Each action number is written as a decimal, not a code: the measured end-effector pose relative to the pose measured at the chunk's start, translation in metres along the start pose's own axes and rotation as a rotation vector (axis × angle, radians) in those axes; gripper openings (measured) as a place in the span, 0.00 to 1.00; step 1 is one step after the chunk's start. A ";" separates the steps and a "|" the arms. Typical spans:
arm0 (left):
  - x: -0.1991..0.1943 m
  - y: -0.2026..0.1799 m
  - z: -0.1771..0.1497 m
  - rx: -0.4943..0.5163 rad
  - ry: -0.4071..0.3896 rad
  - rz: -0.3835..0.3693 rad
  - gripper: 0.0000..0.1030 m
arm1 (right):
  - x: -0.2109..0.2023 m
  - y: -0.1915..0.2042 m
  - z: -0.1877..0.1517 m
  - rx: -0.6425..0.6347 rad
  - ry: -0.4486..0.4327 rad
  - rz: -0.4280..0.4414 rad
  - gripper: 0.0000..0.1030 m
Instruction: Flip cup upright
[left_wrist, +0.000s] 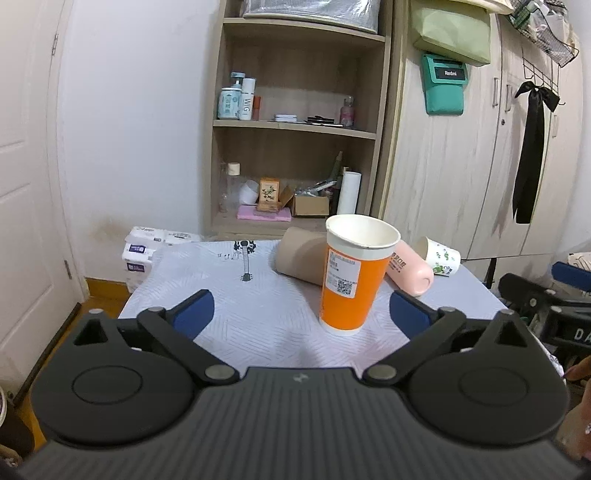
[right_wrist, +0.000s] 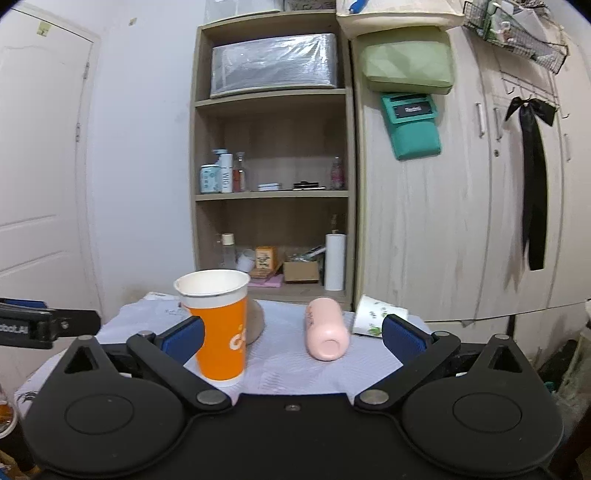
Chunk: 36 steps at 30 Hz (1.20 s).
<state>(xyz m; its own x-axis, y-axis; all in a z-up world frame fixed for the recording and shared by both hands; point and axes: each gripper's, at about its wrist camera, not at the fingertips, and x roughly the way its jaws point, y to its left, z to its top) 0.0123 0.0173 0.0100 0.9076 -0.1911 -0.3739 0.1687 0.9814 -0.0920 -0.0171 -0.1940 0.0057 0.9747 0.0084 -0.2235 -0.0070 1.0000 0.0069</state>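
An orange paper cup (left_wrist: 351, 275) stands upright on the cloth-covered table (left_wrist: 229, 302), mouth up; it also shows in the right wrist view (right_wrist: 219, 325). Behind it lie a tan cup (left_wrist: 301, 256), a pink cup (left_wrist: 410, 271) and a small white leaf-print cup (left_wrist: 441, 256), all on their sides. My left gripper (left_wrist: 303, 312) is open and empty, just in front of the orange cup. My right gripper (right_wrist: 293, 338) is open and empty; the pink cup (right_wrist: 327, 328) lies ahead between its fingers, and the white cup (right_wrist: 376, 315) lies near the right finger.
A wooden shelf unit (left_wrist: 295, 125) with bottles and boxes stands behind the table, a wardrobe (left_wrist: 480, 166) to its right. Tissue packs (left_wrist: 147, 251) sit on the floor at the table's far left. The left gripper's body (right_wrist: 40, 326) shows at the right view's left edge.
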 end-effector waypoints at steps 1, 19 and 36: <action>0.000 0.000 0.000 -0.005 0.007 -0.001 1.00 | -0.001 0.000 0.000 -0.003 -0.002 -0.008 1.00; -0.015 -0.001 -0.004 -0.007 -0.013 0.067 1.00 | -0.015 0.007 0.001 -0.061 -0.054 -0.072 1.00; -0.022 0.002 -0.005 -0.029 -0.006 0.079 1.00 | -0.019 0.007 0.003 -0.038 -0.033 -0.102 1.00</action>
<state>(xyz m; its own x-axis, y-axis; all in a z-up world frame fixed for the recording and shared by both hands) -0.0091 0.0237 0.0132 0.9198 -0.1133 -0.3757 0.0857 0.9923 -0.0895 -0.0349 -0.1877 0.0126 0.9776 -0.0931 -0.1886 0.0849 0.9951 -0.0514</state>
